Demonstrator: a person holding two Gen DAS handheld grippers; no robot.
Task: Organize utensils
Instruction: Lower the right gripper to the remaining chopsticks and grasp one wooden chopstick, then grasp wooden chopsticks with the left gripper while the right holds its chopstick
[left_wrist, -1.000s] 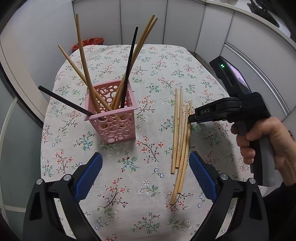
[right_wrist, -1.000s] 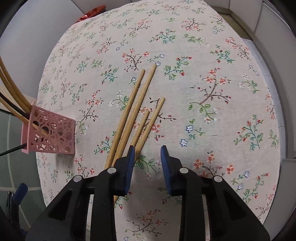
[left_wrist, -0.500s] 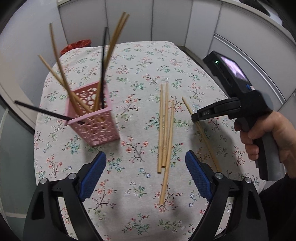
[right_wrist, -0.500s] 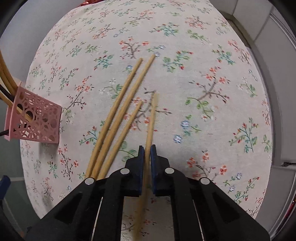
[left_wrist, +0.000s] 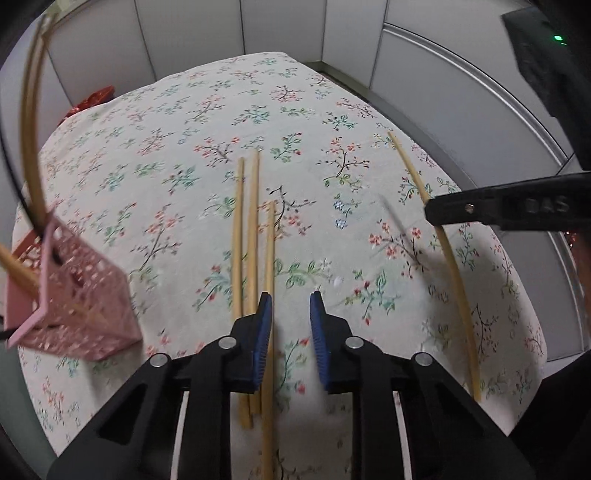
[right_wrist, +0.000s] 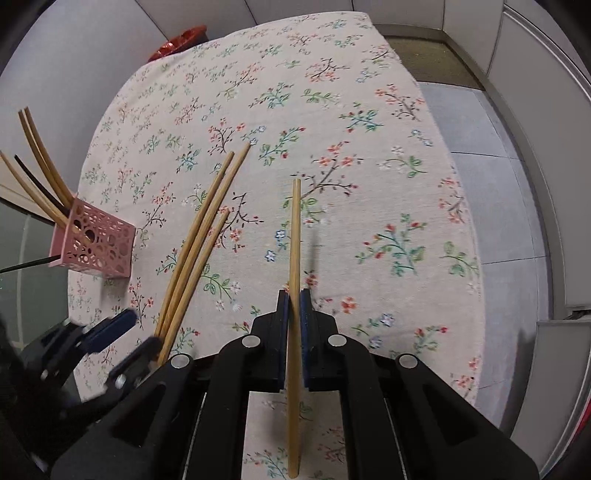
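Chopstick clamped in R gripper, body marked "DAS".

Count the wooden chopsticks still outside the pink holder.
4. Three wooden chopsticks lie side by side on the tablecloth; the rightmost of them sits between the left gripper's jaws. One chopstick is clamped in the right gripper.

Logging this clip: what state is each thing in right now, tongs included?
Right tongs: shut on one light wooden chopstick, lifted off the cloth.
Left tongs: jaws just been closing, still apart, one of three wooden chopsticks on the floral tablecloth between them.
Pink perforated plastic holder: upright, holding wooden and black chopsticks.
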